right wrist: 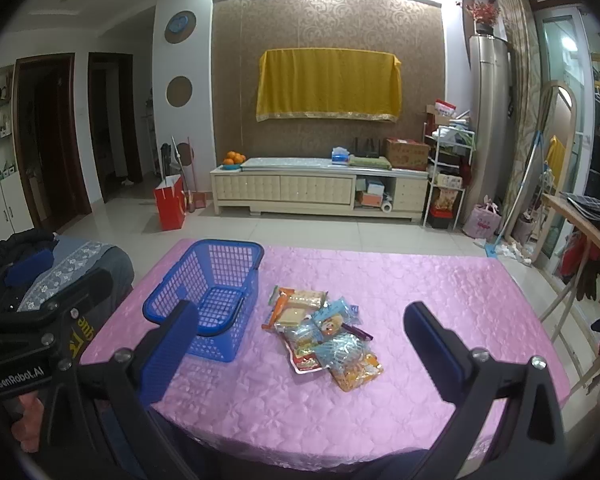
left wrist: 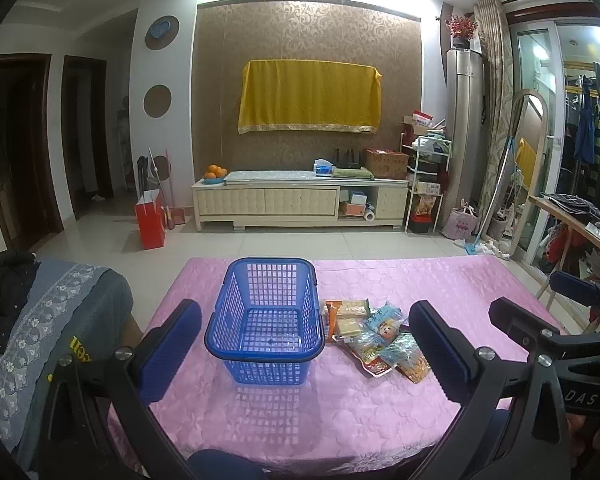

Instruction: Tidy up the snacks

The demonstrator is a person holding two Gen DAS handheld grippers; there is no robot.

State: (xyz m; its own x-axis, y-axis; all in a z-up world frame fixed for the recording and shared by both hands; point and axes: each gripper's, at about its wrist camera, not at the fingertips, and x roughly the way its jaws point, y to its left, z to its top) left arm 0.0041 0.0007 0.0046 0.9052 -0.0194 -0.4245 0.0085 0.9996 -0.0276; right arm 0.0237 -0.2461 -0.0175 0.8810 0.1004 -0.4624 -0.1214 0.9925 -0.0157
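Observation:
An empty blue plastic basket (left wrist: pixel 266 322) stands on the pink-covered table (left wrist: pixel 340 408). A pile of several snack packets (left wrist: pixel 374 334) lies just right of it. My left gripper (left wrist: pixel 306 344) is open and empty, held above the table's near edge, with the basket between its fingers in view. In the right wrist view the basket (right wrist: pixel 210 300) is at the left and the snack pile (right wrist: pixel 324 330) sits in the middle. My right gripper (right wrist: pixel 300 344) is open and empty, held back from the pile.
A sofa arm with a grey lace cover (left wrist: pixel 40 340) borders the table's left. A wooden folding table (right wrist: pixel 580 248) stands at the right. A TV cabinet (left wrist: pixel 300 200) and a red bag (left wrist: pixel 151 220) stand across the tiled floor.

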